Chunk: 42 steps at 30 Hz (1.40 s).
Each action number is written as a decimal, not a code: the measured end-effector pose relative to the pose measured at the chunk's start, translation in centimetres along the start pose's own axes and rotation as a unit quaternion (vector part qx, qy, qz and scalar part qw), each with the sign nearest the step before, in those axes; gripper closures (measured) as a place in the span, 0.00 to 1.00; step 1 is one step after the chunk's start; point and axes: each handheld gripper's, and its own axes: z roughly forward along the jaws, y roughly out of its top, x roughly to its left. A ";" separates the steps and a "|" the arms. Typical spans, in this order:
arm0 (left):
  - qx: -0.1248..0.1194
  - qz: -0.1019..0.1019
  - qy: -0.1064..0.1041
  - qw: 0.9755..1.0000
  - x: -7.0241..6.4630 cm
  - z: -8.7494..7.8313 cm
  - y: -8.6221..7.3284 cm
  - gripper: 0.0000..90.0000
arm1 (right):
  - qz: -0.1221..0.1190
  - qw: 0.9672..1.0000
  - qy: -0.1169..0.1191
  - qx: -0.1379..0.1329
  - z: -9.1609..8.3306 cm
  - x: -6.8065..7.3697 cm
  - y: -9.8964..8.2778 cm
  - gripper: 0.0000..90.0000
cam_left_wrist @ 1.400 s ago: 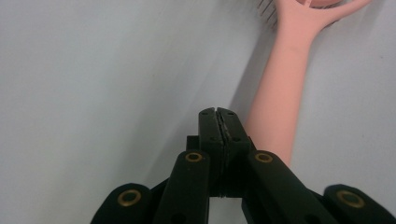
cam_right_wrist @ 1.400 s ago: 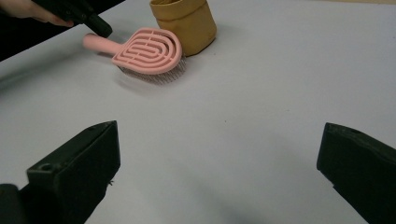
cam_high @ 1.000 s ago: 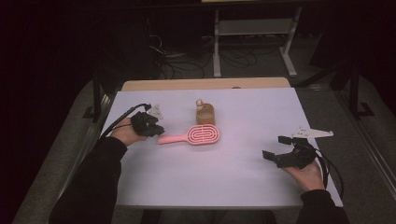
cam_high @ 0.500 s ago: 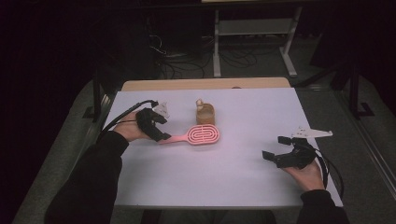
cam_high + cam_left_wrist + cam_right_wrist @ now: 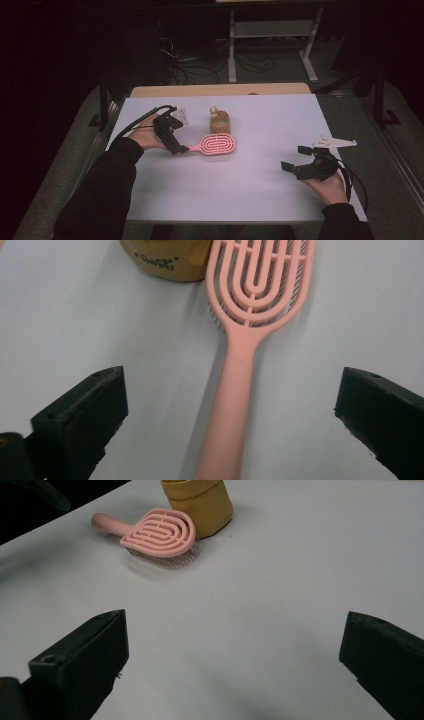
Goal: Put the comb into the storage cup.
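A pink hairbrush point(image 5: 216, 144) lies flat on the white table point(image 5: 260, 200), bristles down, its handle pointing left. Just behind its head stands a small tan jar point(image 5: 219, 121). My left gripper point(image 5: 175, 135) is at the handle end. In the left gripper view the handle point(image 5: 235, 390) runs up between the two jaws, which have just been opening and now stand wide, with neither pad touching it. My right gripper point(image 5: 295, 158) rests open and empty near the table's right front. From there the brush point(image 5: 159, 532) and jar point(image 5: 200, 502) lie far ahead.
A wooden strip point(image 5: 220, 90) borders the table's far edge. Beyond it are a dark floor with cables and a metal stand point(image 5: 270, 30). Bare table surface stretches between the brush and the right gripper point(image 5: 235, 625).
The left hand has shifted right and a little up, and the brush has slid slightly right with it. Its jaws have spread from nearly shut to wide. The right hand has stayed put.
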 end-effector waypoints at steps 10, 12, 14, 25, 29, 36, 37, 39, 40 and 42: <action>0.012 0.010 0.001 1.000 -0.3 1.8 0.6 0.00 | -0.001 1.000 0.001 -0.001 0.0 0.0 0.0 0.00; 0.013 0.010 -0.002 1.000 -0.2 2.1 0.7 0.00 | -0.001 1.000 0.001 -0.001 0.0 0.0 0.0 0.00; 0.016 0.012 -0.003 1.000 -0.4 2.4 0.7 0.00 | -0.001 1.000 0.002 -0.001 0.0 0.0 0.0 0.00; 0.042 0.021 -0.017 0.999 -0.6 4.4 0.8 0.00 | -0.001 1.000 0.003 -0.001 0.0 -0.1 0.0 0.00; 0.047 0.023 -0.019 0.998 -0.7 5.0 0.8 0.02 | -0.001 1.000 0.003 0.001 0.0 0.0 0.0 0.00; 0.051 0.033 -0.021 0.998 -0.9 5.5 1.0 0.12 | -0.001 1.000 0.004 0.002 0.0 0.0 0.0 0.00; 0.053 0.034 -0.019 0.998 -0.9 5.5 1.0 0.15 | -0.001 1.000 0.005 0.002 0.0 0.0 0.0 0.00; 0.057 0.037 -0.019 0.997 -0.9 5.7 1.0 0.18 | -0.001 1.000 0.005 0.002 0.0 0.0 0.0 0.00; 0.057 0.040 -0.019 0.997 -0.9 5.7 1.0 0.21 | -0.001 1.000 0.005 0.002 0.0 0.0 0.0 0.00; 0.059 0.044 -0.013 0.997 -1.0 5.8 1.0 0.26 | -0.001 1.000 0.005 0.002 0.0 -0.1 0.0 0.00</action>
